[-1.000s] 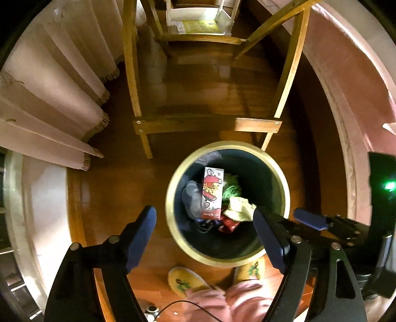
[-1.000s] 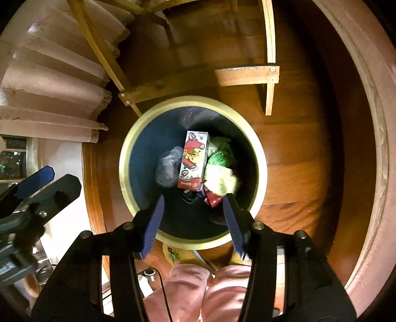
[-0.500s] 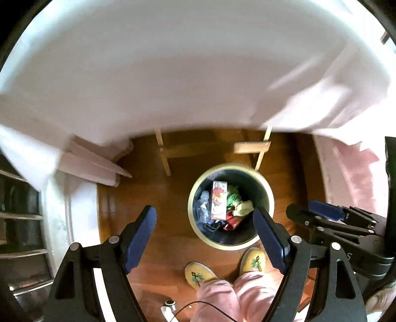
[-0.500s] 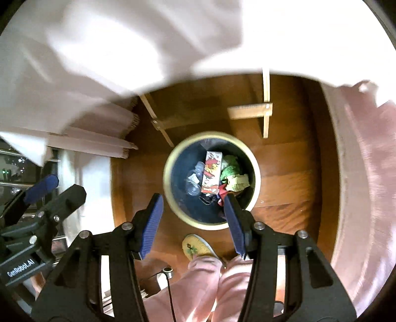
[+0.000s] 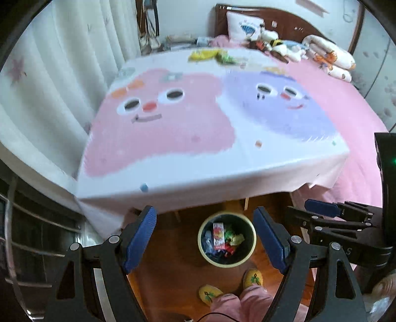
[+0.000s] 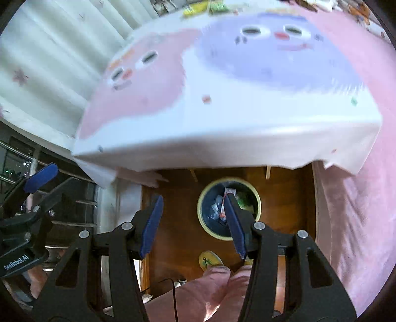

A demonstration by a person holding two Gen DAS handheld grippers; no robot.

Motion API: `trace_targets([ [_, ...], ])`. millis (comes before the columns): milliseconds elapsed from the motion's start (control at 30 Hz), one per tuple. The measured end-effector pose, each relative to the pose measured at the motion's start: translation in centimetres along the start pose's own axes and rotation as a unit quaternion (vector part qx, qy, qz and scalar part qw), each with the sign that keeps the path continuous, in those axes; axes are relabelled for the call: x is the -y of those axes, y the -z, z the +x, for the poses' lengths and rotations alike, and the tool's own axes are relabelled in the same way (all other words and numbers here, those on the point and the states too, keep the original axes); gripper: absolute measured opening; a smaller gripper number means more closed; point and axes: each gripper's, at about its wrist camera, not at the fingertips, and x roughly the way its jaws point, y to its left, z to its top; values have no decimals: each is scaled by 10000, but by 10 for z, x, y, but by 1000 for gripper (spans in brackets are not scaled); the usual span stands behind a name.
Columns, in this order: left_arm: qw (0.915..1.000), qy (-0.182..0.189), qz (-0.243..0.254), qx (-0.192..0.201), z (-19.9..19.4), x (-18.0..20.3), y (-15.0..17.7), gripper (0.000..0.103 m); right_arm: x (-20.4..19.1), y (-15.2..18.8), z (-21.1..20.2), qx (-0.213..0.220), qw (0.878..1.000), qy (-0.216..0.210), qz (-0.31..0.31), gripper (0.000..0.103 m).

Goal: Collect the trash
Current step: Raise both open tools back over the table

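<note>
tablecloth: white, pink and lilac cartoon faces
bin: dark inside, pale yellow rim
carton: red and white
slippers: yellow, green motif
floor: brown wood

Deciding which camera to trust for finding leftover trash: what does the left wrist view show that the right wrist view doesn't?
Only the left wrist view shows the bed's headboard, pillow and plush toys. Only the right wrist view shows the dark window railing. Both show the trash bin, wrappers at the table's far edge, yellow slippers and open, empty jaws.
</note>
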Motion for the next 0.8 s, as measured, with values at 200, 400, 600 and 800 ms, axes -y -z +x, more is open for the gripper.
trace_targets([
  [200,9996,-17,-23,293,-43,-11,-21,82,-21,-16,-51,441,9990,-40,-37,48],
  [400,9977,4,-165,661,-80,-23,-41,82,-42,-27,-88,885,9959,-26,-194,48],
  [600,9954,-44,-164,947,-108,-33,-56,82,-60,-41,-113,1247,9914,44,-400,48],
  [800,9944,-57,-162,1039,-113,-41,-68,82,-70,-58,-121,1405,9890,67,-459,48],
])
